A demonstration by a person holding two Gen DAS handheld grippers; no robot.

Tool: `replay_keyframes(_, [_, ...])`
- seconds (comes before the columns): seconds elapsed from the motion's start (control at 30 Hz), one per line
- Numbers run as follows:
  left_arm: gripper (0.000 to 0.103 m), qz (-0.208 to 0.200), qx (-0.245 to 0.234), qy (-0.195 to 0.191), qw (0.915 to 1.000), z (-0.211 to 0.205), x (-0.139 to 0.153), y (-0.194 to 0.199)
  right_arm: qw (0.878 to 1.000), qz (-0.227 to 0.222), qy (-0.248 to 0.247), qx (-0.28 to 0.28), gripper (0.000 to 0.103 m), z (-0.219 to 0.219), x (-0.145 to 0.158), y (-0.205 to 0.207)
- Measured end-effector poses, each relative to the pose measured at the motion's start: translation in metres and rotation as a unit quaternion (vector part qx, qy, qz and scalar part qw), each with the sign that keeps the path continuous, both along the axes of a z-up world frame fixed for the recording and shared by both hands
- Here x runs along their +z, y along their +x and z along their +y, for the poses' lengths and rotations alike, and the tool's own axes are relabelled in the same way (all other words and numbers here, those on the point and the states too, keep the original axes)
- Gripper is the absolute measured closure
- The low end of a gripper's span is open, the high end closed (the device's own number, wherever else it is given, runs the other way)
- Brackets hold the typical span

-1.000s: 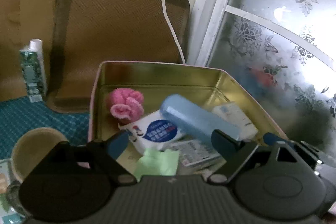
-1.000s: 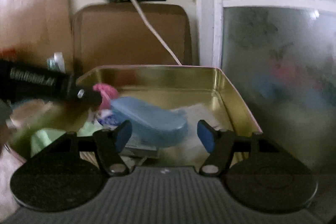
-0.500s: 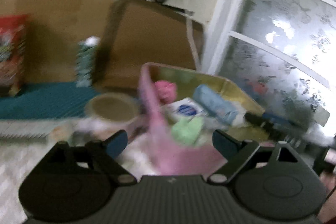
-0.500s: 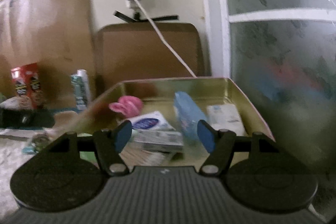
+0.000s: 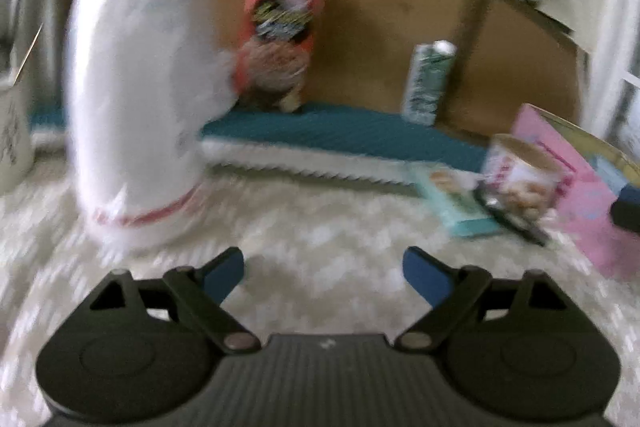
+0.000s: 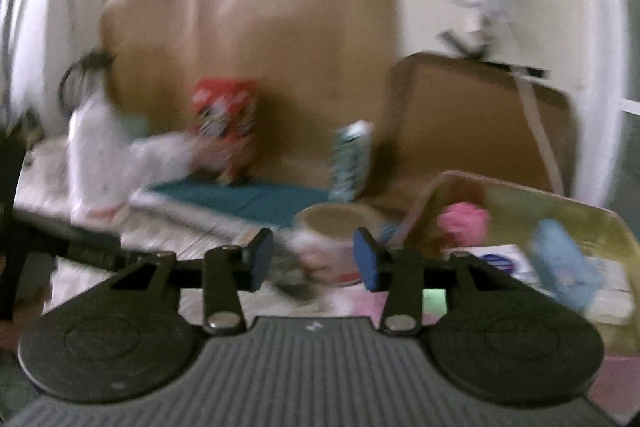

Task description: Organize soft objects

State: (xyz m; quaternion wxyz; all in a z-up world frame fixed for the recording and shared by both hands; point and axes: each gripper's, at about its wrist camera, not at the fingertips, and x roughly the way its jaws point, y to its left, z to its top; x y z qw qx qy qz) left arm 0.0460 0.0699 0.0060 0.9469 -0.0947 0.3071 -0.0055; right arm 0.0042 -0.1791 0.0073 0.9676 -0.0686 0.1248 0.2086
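My left gripper [image 5: 323, 269] is open and empty over the pale patterned cloth [image 5: 320, 227]; the pink tin box [image 5: 576, 195] stands at the far right. My right gripper [image 6: 313, 259] is open and empty, facing a printed cup [image 6: 332, 239]. In the right wrist view the tin [image 6: 520, 187] holds a pink knitted ball [image 6: 462, 223], a blue case [image 6: 560, 263], a white wipes pack [image 6: 500, 261] and a green cloth [image 6: 434, 295]. Both views are blurred.
A tall white bag [image 5: 132, 99] stands left, a red snack bag [image 5: 280, 31] and a green tube [image 5: 428, 83] against the brown board behind. A teal mat [image 5: 340, 135], a cup [image 5: 520, 171] and a teal packet [image 5: 456, 203] lie beside the tin.
Both grippers have swung left and pulled back from the tin. The left now faces the cloth and white bag; the tin has slid to the right edge of both views.
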Motion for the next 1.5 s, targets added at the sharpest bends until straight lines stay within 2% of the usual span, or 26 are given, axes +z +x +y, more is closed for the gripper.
replay_keyframes(0.03, [0.014,-0.011,-0.003,-0.022,0.9997,0.006,0.001,-0.002,1.000,0.015,-0.005,0.008,0.065,0.011,-0.003,0.008])
replay_keyframes(0.13, [0.015,-0.014,0.002,-0.042,0.9990,0.011,0.000,-0.002,0.998,0.052,-0.009,0.020,0.065,0.037,-0.008,0.034])
replay_keyframes(0.3, [0.015,-0.026,0.002,-0.069,0.9973,0.019,0.000,-0.005,0.995,0.061,-0.068,0.029,0.064,0.087,-0.006,0.070])
replay_keyframes(0.37, [0.015,-0.033,0.007,-0.076,0.9966,0.022,0.000,-0.009,0.992,0.094,-0.085,0.025,0.063,0.103,-0.004,0.099])
replay_keyframes(0.43, [0.015,-0.041,0.011,-0.081,0.9958,0.024,0.000,-0.011,0.987,0.133,-0.093,0.016,0.056,0.114,-0.006,0.126])
replay_keyframes(0.5, [0.015,-0.046,0.016,-0.087,0.9950,0.026,0.000,-0.013,0.981,0.165,-0.100,0.007,0.055,0.123,-0.012,0.147])
replay_keyframes(0.57, [0.015,-0.050,0.021,-0.095,0.9940,0.029,0.000,-0.012,0.979,0.157,-0.129,0.007,0.052,0.134,-0.018,0.152])
replay_keyframes(0.63, [0.015,-0.052,0.028,-0.104,0.9929,0.033,0.000,-0.012,0.979,0.142,-0.144,0.009,0.056,0.139,-0.022,0.147])
replay_keyframes(0.7, [0.015,-0.052,0.033,-0.111,0.9919,0.036,0.000,-0.012,0.981,0.129,-0.146,0.027,0.075,0.136,-0.021,0.138])
replay_keyframes(0.8, [0.015,-0.050,0.035,-0.113,0.9917,0.038,-0.001,-0.011,0.980,0.128,-0.142,0.064,0.078,0.130,-0.019,0.123])
replay_keyframes(0.87, [0.015,-0.051,0.035,-0.105,0.9925,0.036,0.000,-0.011,0.981,0.120,-0.134,0.065,0.077,0.127,-0.013,0.123])
replay_keyframes(0.9, [0.015,-0.052,0.035,-0.101,0.9929,0.035,0.000,-0.011,0.983,0.122,-0.124,0.055,0.075,0.122,-0.007,0.127])
replay_keyframes(0.97, [0.015,-0.056,0.035,-0.093,0.9935,0.032,0.001,-0.012,0.981,0.154,-0.109,0.039,0.074,0.118,-0.001,0.147])
replay_keyframes(1.07, [0.015,-0.057,0.036,-0.092,0.9934,0.032,0.001,-0.013,0.971,0.207,-0.120,0.027,0.063,0.123,-0.001,0.171])
replay_keyframes(1.13, [0.015,-0.057,0.037,-0.095,0.9931,0.032,0.001,-0.013,0.968,0.214,-0.128,0.017,0.044,0.126,0.000,0.179])
replay_keyframes(1.27, [0.014,-0.056,0.037,-0.101,0.9926,0.034,0.001,-0.013,0.962,0.254,-0.098,0.030,0.043,0.122,0.001,0.186])
replay_keyframes(1.33, [0.014,-0.056,0.038,-0.105,0.9922,0.036,0.000,-0.012,0.962,0.254,-0.087,0.049,0.043,0.122,0.001,0.180])
replay_keyframes(1.5, [0.014,-0.055,0.042,-0.113,0.9911,0.038,0.000,-0.013,0.963,0.214,-0.147,0.066,0.043,0.141,-0.011,0.158])
